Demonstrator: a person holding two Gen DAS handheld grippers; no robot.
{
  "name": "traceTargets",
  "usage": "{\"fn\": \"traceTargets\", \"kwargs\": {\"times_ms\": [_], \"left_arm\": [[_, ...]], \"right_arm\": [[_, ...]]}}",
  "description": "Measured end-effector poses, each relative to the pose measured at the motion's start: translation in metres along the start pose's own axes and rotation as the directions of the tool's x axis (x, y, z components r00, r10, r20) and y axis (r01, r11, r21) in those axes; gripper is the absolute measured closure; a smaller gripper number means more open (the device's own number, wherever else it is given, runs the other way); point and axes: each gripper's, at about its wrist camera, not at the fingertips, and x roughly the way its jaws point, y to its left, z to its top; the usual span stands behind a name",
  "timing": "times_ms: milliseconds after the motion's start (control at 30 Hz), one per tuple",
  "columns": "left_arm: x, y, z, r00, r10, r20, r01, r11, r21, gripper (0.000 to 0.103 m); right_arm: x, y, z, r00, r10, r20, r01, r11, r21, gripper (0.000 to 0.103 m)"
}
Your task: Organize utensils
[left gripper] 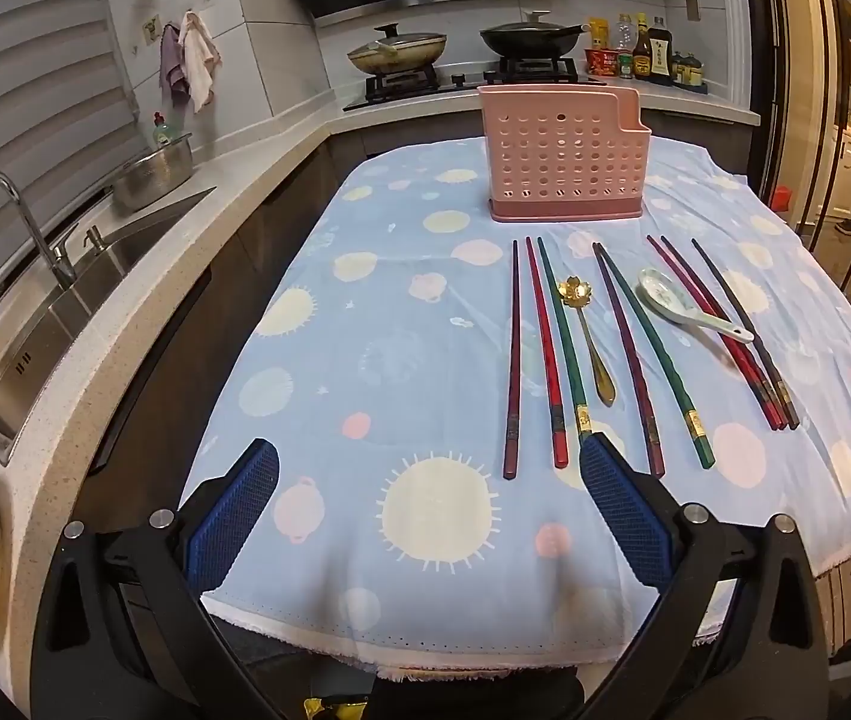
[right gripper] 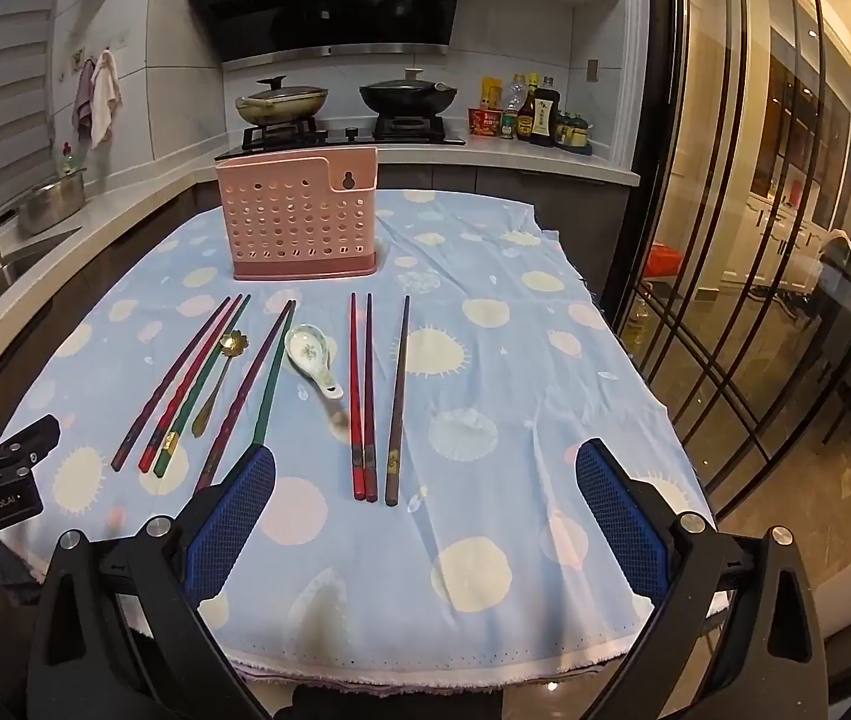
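**Both claws wide and empty before the utensil row**

Left gripper (left gripper: 428, 486) and right gripper (right gripper: 425, 489) hover over the near edge of the blue tablecloth (left gripper: 365, 324), jaws fully spread, nothing between them. Chopsticks (right gripper: 362, 396), a gold spoon (left gripper: 590, 339) and a white ceramic spoon (right gripper: 308, 354) lie ahead, long axes running away toward the pink utensil holder (right gripper: 299, 222), which stands upright beyond their far tips. Judging by position, the right claw is nearer the red pair; the left sits just beside the green chopstick (left gripper: 563, 348).
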Motion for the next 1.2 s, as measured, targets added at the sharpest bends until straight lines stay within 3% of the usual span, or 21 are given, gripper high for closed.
{"fn": "traceTargets", "kwargs": {"times_ms": [1200], "left_arm": [[0.0045, -0.0006, 0.0018, 1.000, -0.011, -0.007, 0.011, 1.000, -0.003, 0.007]], "right_arm": [[0.0014, -0.0004, 0.0013, 1.000, 0.000, 0.001, 0.000, 1.000, 0.007, 0.007]]}}
